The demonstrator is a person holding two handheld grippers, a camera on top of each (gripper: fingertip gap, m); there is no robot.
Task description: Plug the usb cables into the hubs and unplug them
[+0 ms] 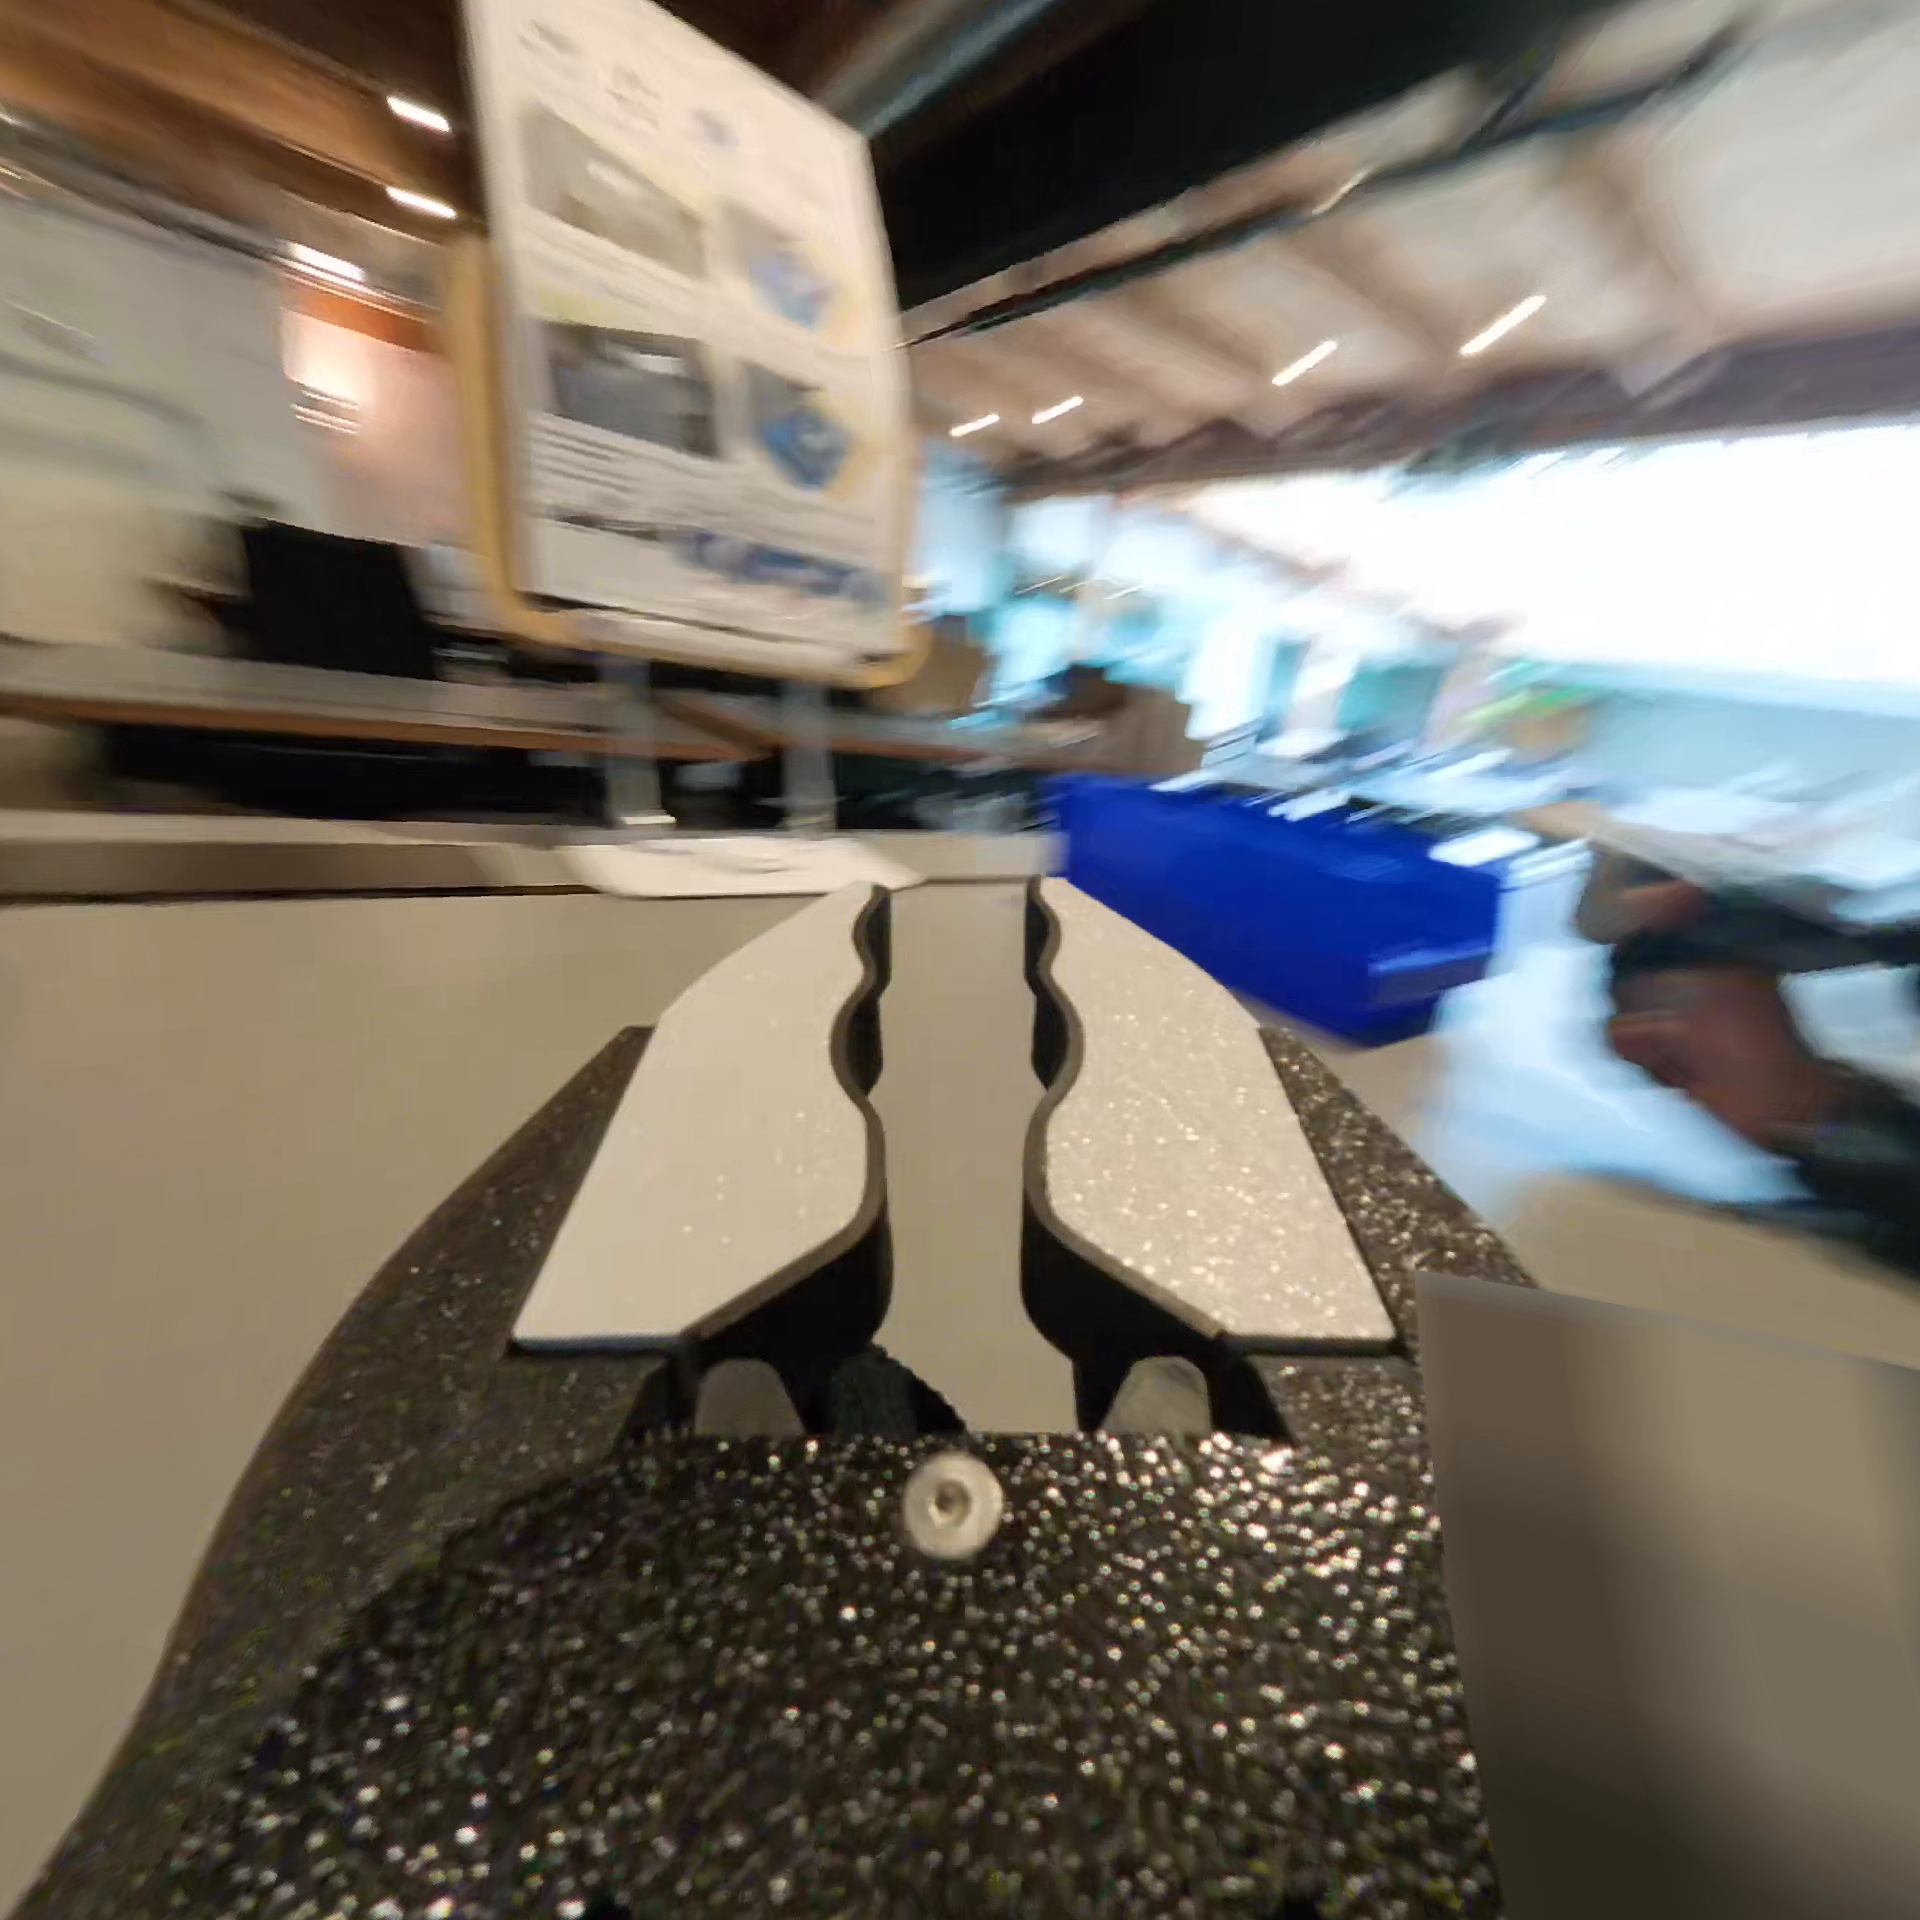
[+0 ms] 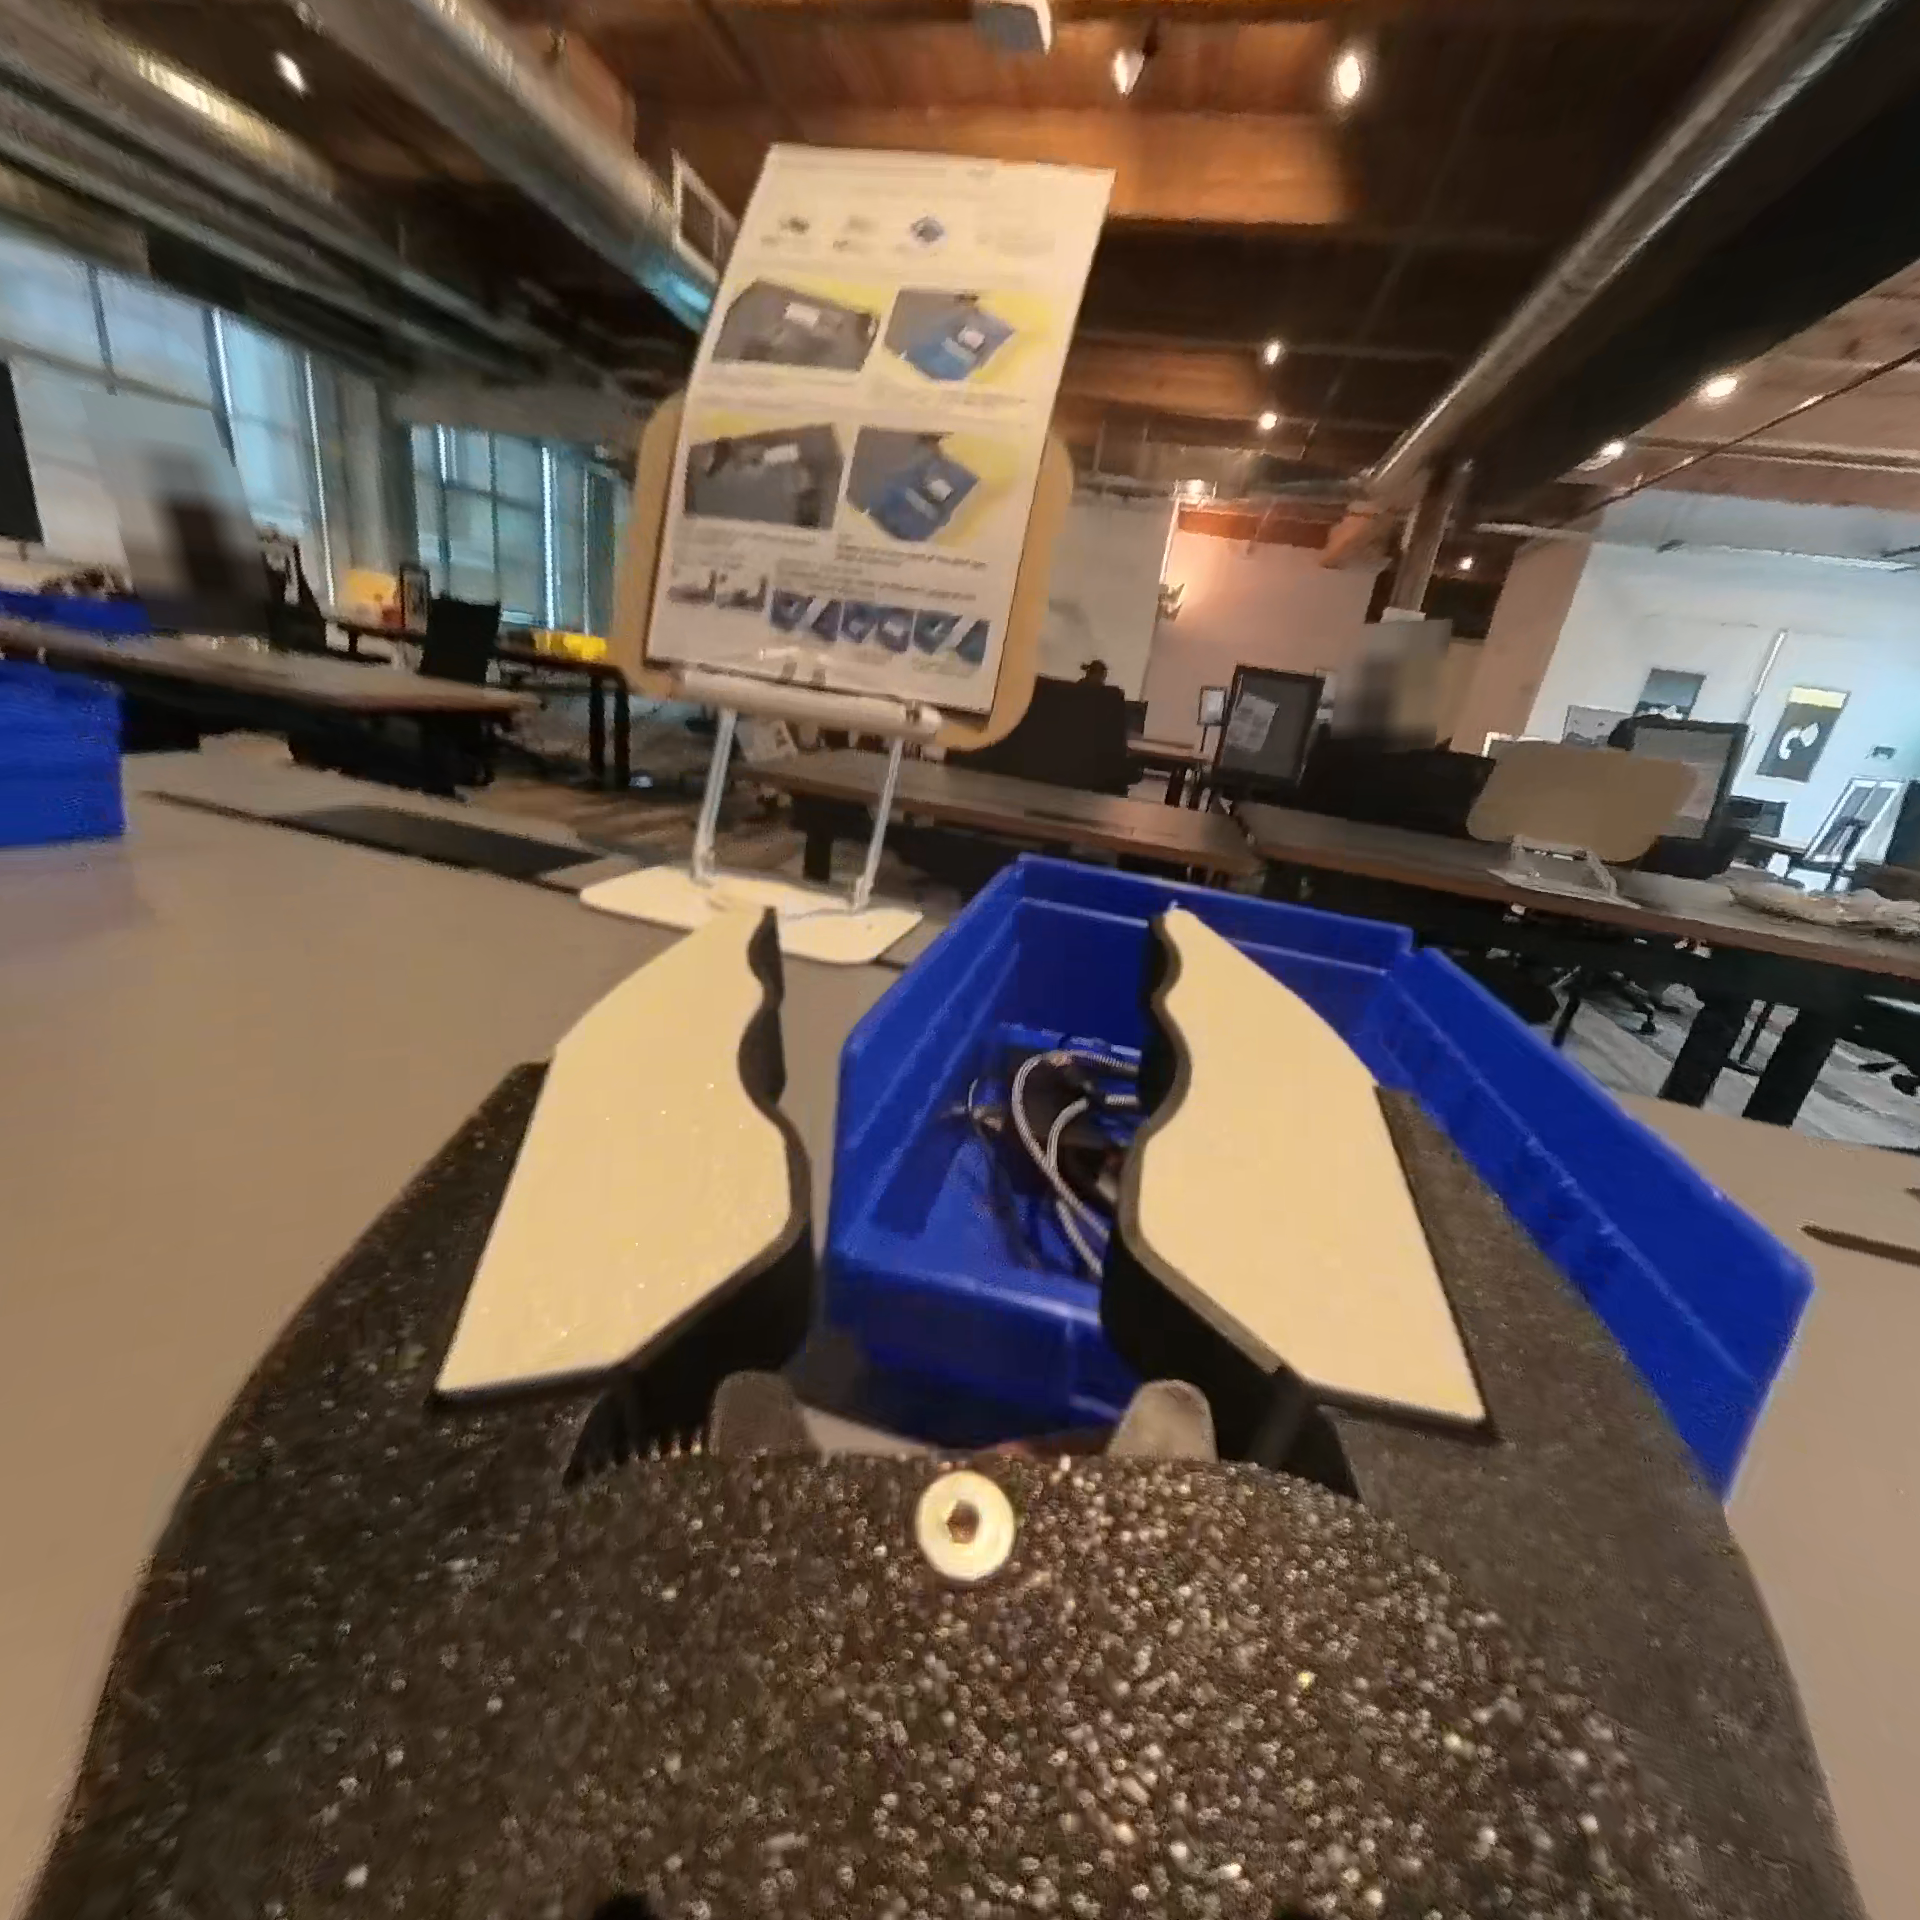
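A blue plastic bin [image 2: 1558, 1143] stands on the grey table just ahead of my right gripper [image 2: 966, 925]. Braided silver cables [image 2: 1049, 1132] with dark parts lie tangled in it; I cannot make out any hub. My right gripper is open wide and empty, held over the bin's near end. My left gripper [image 1: 958, 899] is open with a narrow gap and empty, low over bare table. The left wrist view is motion-blurred. In it the blue bin [image 1: 1268, 914] lies ahead to the right, with a hand on a dark gripper [image 1: 1766, 1039] beyond it.
A picture sheet on a cardboard backing stands on a white stand [image 2: 873, 436] behind the bin, also in the left wrist view [image 1: 696, 343]. More blue bins [image 2: 52, 748] stand at the far left. A dark mat [image 2: 416, 831] lies on the table. My right fingertips sit around 40 cm from my left ones.
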